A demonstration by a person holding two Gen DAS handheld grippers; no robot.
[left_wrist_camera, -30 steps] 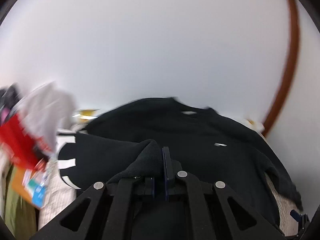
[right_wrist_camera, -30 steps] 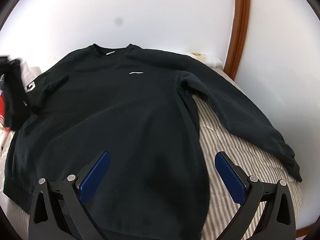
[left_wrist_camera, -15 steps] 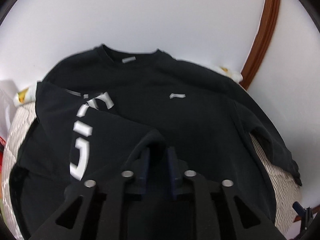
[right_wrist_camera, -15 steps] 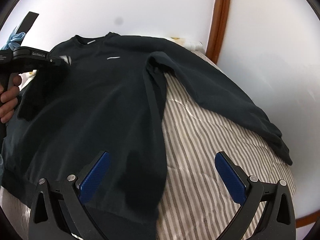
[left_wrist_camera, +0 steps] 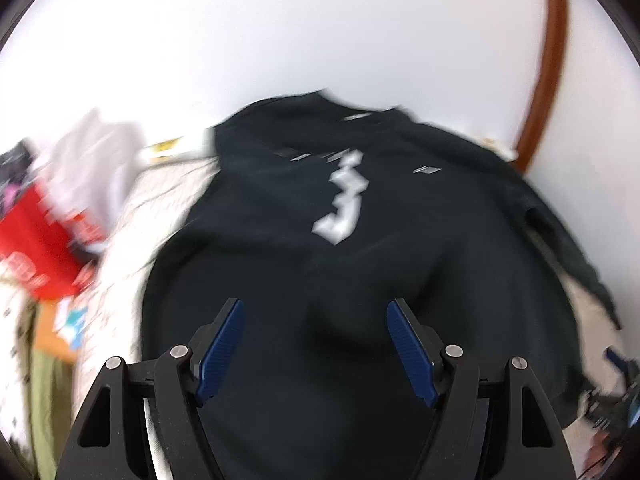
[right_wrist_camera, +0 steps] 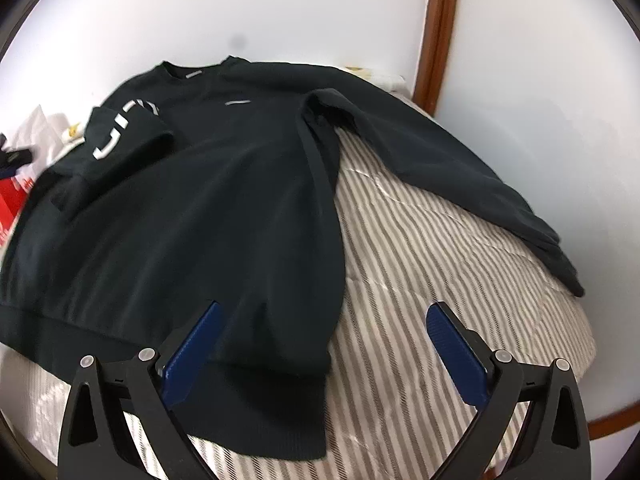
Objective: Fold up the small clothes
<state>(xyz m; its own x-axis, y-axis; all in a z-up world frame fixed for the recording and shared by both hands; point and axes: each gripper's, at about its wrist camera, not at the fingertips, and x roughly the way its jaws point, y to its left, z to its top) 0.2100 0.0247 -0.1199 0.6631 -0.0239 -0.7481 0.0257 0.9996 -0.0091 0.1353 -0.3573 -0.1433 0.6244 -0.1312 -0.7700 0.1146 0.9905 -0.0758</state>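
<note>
A black sweatshirt (right_wrist_camera: 224, 208) lies front up on a striped bed cover (right_wrist_camera: 432, 264). Its left sleeve (right_wrist_camera: 120, 132), with white lettering, is folded in across the chest; the lettering also shows in the left wrist view (left_wrist_camera: 344, 204). Its right sleeve (right_wrist_camera: 448, 164) lies stretched out to the right over the cover. My left gripper (left_wrist_camera: 316, 340) is open and empty above the sweatshirt body (left_wrist_camera: 280, 264). My right gripper (right_wrist_camera: 324, 344) is open and empty above the sweatshirt's lower right hem.
A heap of clothes and a red item (left_wrist_camera: 36, 240) lie at the left of the bed. A white wall is behind, with a brown wooden frame (right_wrist_camera: 436, 32) at the right. The bed's rounded edge falls off at the right and front.
My left gripper has opened and let go of the left sleeve, which now lies folded across the chest. The left gripper has drawn back. The right gripper has shifted right along the hem.
</note>
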